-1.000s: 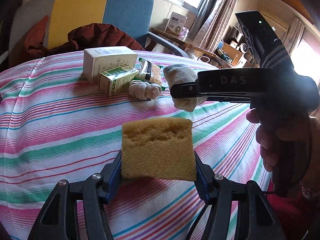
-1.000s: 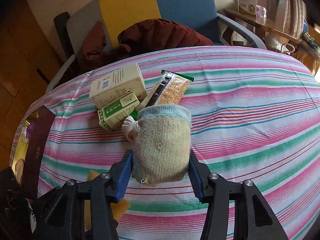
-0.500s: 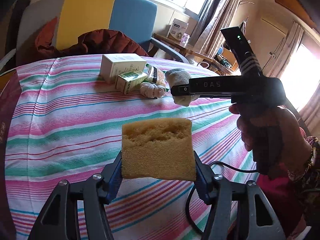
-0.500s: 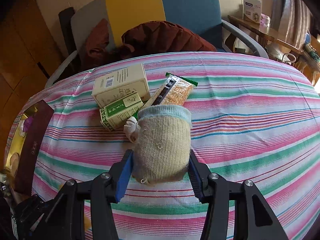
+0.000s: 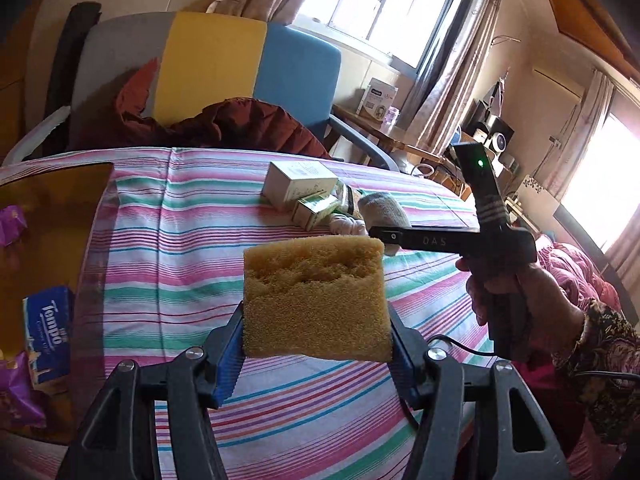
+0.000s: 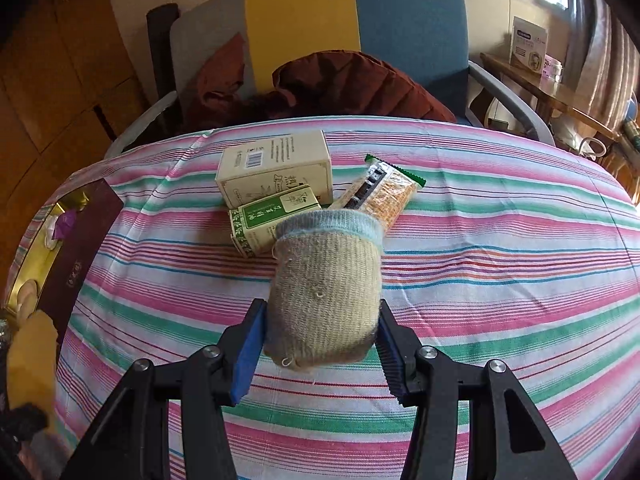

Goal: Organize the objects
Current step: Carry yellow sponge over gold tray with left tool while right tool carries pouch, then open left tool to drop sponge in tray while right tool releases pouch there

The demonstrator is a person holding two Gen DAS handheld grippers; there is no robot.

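Left claw [image 5: 316, 350] clamps a yellow sponge [image 5: 316, 300], right claw [image 6: 320, 344] a rolled sock [image 6: 324, 296] — above open striped counter [image 6: 500, 264]; only the left view shows the tissue pack [image 5: 46, 332] at the counter's edge.

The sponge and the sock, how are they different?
The sponge is yellow, flat and square with a pitted face; the sock is beige knit, rounded, with a pale blue cuff. The left tool holds the sponge, the right tool the sock. Both are soft and held above the striped cloth.
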